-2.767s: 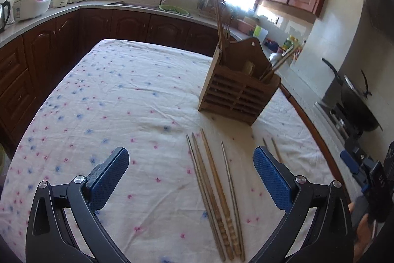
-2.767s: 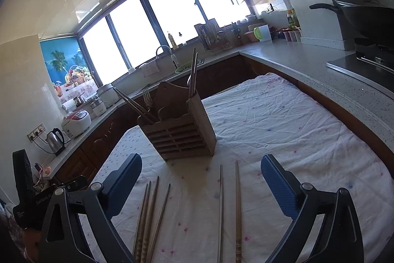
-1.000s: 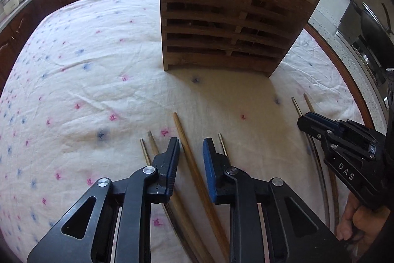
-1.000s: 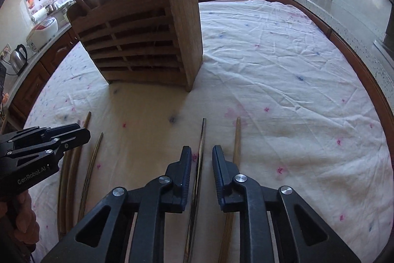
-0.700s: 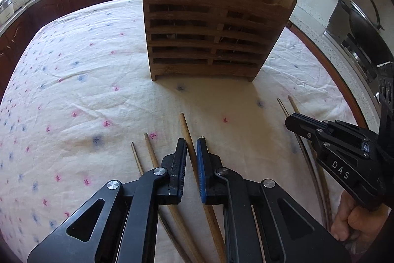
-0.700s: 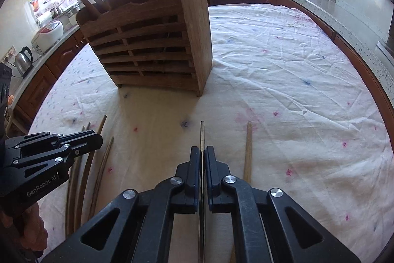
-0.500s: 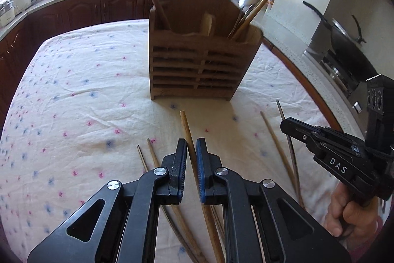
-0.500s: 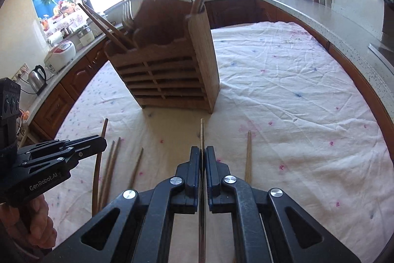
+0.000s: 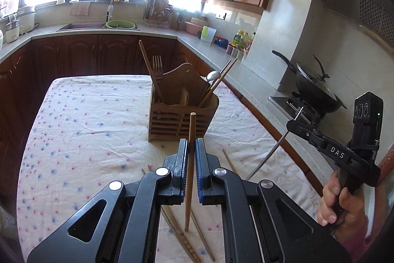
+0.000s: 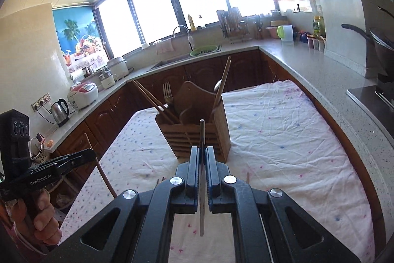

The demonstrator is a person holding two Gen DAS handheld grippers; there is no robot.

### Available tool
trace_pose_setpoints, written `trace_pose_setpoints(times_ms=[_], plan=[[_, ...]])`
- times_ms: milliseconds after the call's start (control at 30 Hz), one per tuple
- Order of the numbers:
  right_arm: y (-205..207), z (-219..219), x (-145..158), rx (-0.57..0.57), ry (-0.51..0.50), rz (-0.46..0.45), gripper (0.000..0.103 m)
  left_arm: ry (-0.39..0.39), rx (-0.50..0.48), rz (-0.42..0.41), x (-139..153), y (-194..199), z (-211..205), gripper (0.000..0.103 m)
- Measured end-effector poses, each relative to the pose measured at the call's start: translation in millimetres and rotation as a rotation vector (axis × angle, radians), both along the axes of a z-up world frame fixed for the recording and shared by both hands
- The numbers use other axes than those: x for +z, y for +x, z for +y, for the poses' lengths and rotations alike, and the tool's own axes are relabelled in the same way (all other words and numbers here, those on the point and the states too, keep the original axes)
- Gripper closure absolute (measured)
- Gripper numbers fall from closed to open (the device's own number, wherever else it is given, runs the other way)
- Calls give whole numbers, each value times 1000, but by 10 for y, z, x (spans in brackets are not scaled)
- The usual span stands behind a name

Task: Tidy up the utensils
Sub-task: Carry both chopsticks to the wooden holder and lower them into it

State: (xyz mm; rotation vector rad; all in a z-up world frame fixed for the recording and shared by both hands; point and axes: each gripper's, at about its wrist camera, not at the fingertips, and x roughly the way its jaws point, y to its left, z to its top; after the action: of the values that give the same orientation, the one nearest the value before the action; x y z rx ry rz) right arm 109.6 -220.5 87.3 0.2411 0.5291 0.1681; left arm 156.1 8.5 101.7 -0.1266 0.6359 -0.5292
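My left gripper [image 9: 189, 143] is shut on a wooden chopstick [image 9: 191, 137], held up off the cloth with its tip toward the wooden utensil holder [image 9: 181, 118]. My right gripper [image 10: 202, 150] is shut on a thin metal chopstick [image 10: 202, 137], also lifted, in front of the same utensil holder [image 10: 197, 132]. The holder stands on the table with chopsticks, a fork and a spoon in it. Several more chopsticks [image 9: 194, 226] lie on the cloth below my left gripper. In the left wrist view the right gripper [image 9: 291, 125] shows with the metal chopstick [image 9: 269, 157] hanging from it.
The table carries a white cloth with small dots [image 9: 86, 130]. Dark wood cabinets and a grey counter [image 10: 320, 70] ring it, with a sink [image 10: 187, 53] at the back. A wok [image 9: 312, 88] sits on the stove at the right. A hand [image 10: 41, 216] holds the left gripper's handle.
Both grippers closed on a chopstick each and rose from the cloth, lifting the chopsticks. The holder now looks farther and lower in both views.
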Motion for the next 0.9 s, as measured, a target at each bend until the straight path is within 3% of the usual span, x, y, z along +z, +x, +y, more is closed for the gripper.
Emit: trace_pose_setpoints(times_ms=[467,900], plan=[[140,-54,418,-6,14,-104,98,-48,32,-119,442,113,100,98],[810,-130,879,-42,28,-202,98,-65,88,-284,1116,795,-38,98]])
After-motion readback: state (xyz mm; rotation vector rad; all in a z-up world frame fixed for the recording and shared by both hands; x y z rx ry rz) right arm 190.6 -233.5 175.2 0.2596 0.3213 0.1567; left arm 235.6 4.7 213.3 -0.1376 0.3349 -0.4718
